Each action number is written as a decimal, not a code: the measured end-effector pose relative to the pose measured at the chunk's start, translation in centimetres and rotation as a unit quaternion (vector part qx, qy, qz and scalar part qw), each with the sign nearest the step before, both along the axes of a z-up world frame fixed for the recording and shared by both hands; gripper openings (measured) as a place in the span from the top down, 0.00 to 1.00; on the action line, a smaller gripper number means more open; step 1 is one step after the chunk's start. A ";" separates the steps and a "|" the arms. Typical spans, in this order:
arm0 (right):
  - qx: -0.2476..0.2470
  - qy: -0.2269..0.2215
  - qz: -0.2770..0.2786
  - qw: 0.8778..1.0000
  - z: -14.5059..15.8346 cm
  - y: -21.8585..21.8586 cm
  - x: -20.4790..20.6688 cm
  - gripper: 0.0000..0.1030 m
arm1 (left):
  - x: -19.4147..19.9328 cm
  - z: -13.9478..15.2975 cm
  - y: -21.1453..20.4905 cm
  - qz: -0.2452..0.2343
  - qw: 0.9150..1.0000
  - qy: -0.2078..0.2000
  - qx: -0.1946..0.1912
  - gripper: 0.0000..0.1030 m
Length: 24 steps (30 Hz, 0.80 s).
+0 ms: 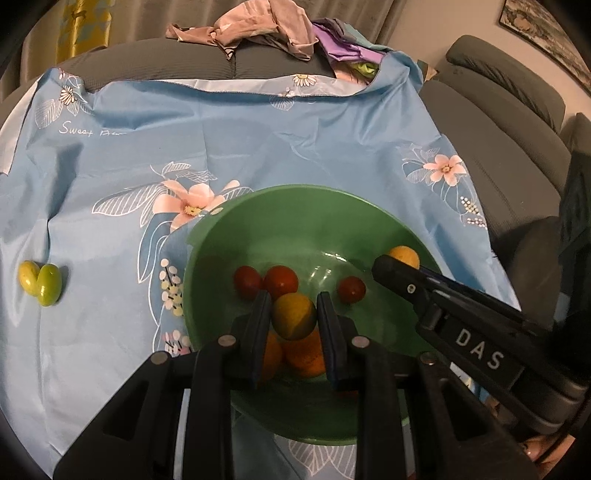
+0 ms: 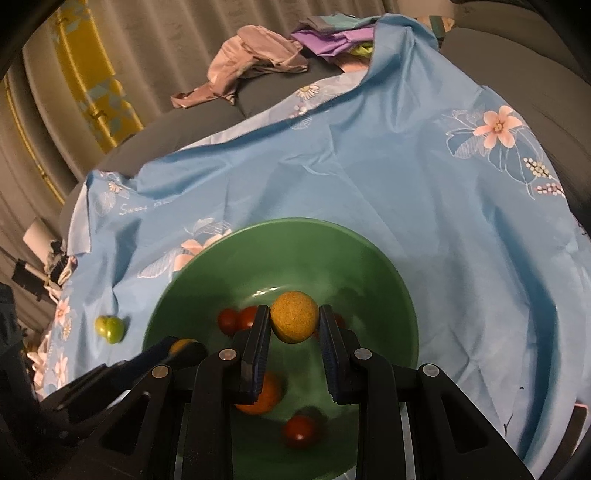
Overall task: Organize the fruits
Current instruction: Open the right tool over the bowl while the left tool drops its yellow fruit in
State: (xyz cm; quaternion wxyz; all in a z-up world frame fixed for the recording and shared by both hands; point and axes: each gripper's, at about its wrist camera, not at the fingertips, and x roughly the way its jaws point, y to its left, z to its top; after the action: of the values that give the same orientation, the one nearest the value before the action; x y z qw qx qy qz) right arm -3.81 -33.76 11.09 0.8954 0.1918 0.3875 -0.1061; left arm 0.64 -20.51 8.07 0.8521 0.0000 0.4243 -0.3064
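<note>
A green bowl (image 1: 258, 206) sits on a blue flowered cloth; it also shows in the right wrist view (image 2: 369, 254). It holds red tomatoes (image 1: 280, 281) and orange fruits (image 1: 306, 356). My left gripper (image 1: 294, 317) is shut on a yellow ball-like fruit (image 1: 294, 315) above the bowl. My right gripper (image 2: 294, 323) is shut on another yellow fruit (image 2: 294, 321) over the bowl; it shows in the left wrist view (image 1: 400, 260) near the bowl's right rim. Two green fruits (image 1: 40, 282) lie on the cloth left of the bowl, also seen in the right wrist view (image 2: 109, 328).
The blue cloth (image 1: 258, 140) covers a grey sofa seat (image 1: 166, 66). A heap of clothes (image 1: 266, 27) lies at the back. Grey cushions (image 1: 509, 122) stand at the right. Curtains (image 2: 92, 74) hang behind.
</note>
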 end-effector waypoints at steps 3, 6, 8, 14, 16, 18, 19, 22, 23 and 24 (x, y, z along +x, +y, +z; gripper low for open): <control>-0.004 0.010 -0.003 1.000 -0.3 -0.1 0.3 0.73 | 0.1 -0.3 -0.3 -0.002 1.000 0.006 0.005 0.75; -0.008 0.022 -0.007 1.000 -0.7 -0.2 0.6 0.73 | 0.2 -0.5 -0.4 -0.002 1.000 0.008 0.005 0.75; -0.014 0.033 -0.010 0.999 -1.0 -0.2 0.7 0.73 | 0.2 -0.8 -0.6 -0.002 1.000 0.011 0.008 0.75; -0.022 0.045 -0.002 0.999 -1.4 0.2 1.1 0.73 | 0.4 -1.5 -0.6 0.001 1.000 0.020 0.013 0.75; -0.027 0.049 -0.002 0.998 -1.5 0.3 1.0 0.73 | 0.3 -1.5 -0.6 0.001 1.000 0.015 0.014 0.75; -0.032 0.051 -0.001 0.998 -1.5 0.3 1.1 0.73 | 0.3 -1.6 -0.7 0.004 1.000 0.011 0.019 0.75; -0.035 0.053 -0.002 0.998 -1.5 0.3 1.1 0.73 | 0.2 -1.6 -0.8 0.005 1.000 0.008 0.021 0.75; -0.044 0.059 -0.002 0.997 -1.6 0.5 1.2 0.73 | 0.0 -1.7 -0.9 0.005 1.000 -0.001 0.029 0.75; -0.048 0.060 -0.001 0.997 -1.6 0.6 1.3 0.73 | -0.1 -1.8 -0.9 0.005 1.000 -0.004 0.030 0.75; -0.050 0.062 -0.001 0.997 -1.6 0.6 1.3 0.73 | -0.2 -1.8 -0.9 0.005 0.999 -0.008 0.032 0.75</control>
State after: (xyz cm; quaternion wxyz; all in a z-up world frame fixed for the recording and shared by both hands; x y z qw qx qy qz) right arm -2.50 -33.15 9.51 0.8783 0.1402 0.4358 -0.1378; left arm 0.43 -21.43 6.28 0.8565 0.0273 0.4270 -0.2886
